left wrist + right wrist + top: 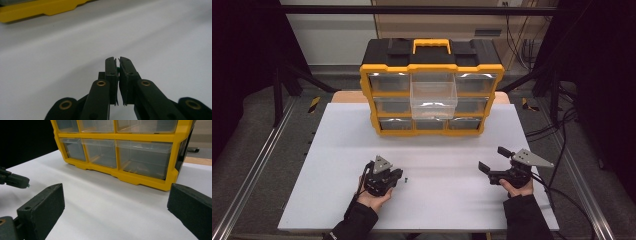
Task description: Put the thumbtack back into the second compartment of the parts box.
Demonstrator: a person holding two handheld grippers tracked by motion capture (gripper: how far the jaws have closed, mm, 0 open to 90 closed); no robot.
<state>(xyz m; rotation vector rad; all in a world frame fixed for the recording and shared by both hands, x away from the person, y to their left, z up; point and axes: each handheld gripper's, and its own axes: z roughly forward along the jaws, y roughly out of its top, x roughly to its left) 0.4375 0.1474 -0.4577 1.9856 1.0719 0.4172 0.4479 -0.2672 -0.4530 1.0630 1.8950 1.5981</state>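
My left gripper point(400, 176) rests low over the white table point(337, 200) at front left, its jaws pointing right. In the left gripper view the left gripper point(118, 60) is shut, with a tiny green piece point(117, 68) pinched between the pads. The same green piece point(406, 180) shows as a speck at the jaw tips from above. My right gripper point(494, 158) is held at front right, open, with nothing between its jaws; they point toward the organizer. The right gripper point(116, 195) frames bare table, and the left gripper's tip point(15, 181) sits at the left edge.
A yellow and black drawer organizer point(432, 52) with clear drawers stands at the table's far middle. Its top centre drawer point(433, 95) is pulled out toward me. The organizer's lower drawers point(140, 157) are shut. Cables lie on the floor at right.
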